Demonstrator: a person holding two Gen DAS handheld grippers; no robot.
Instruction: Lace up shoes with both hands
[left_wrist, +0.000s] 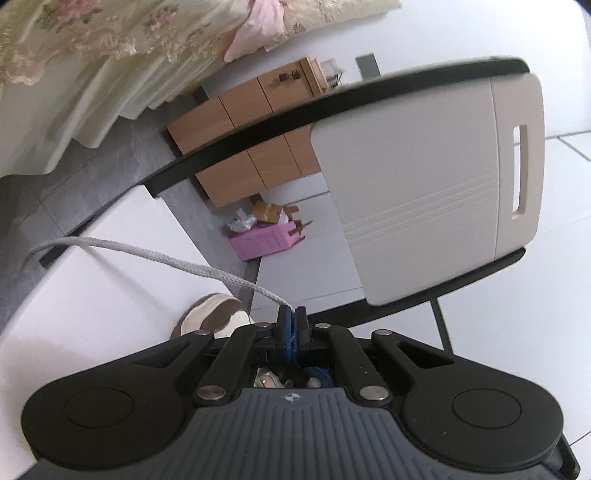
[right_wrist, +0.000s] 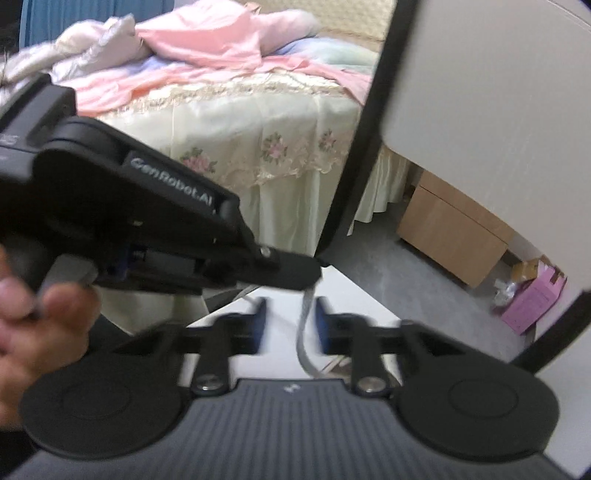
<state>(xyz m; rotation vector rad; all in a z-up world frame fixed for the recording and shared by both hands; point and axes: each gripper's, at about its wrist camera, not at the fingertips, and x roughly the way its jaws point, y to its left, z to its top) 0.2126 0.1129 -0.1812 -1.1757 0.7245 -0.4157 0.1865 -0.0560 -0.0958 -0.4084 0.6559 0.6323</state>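
Note:
In the left wrist view my left gripper (left_wrist: 291, 314) is shut on a grey woven shoelace (left_wrist: 177, 262), which runs from the blue pads up and left across the white table (left_wrist: 92, 314). The toe of a beige and brown shoe (left_wrist: 212, 312) peeks out just left of the fingers. In the right wrist view my right gripper (right_wrist: 290, 325) is open, its blue pads (right_wrist: 260, 325) apart. The shoelace (right_wrist: 303, 332) hangs down between them without being pinched. My left gripper (right_wrist: 299, 275), held by a hand (right_wrist: 33, 317), reaches in from the left and holds the lace's upper end.
A white chair back (left_wrist: 424, 184) with a black frame stands close beyond the table edge, also the chair back (right_wrist: 480, 129) at right. Behind are a bed with floral covers (right_wrist: 258, 147), a wooden cabinet (left_wrist: 251, 140) and a pink box (left_wrist: 266, 240) on the floor.

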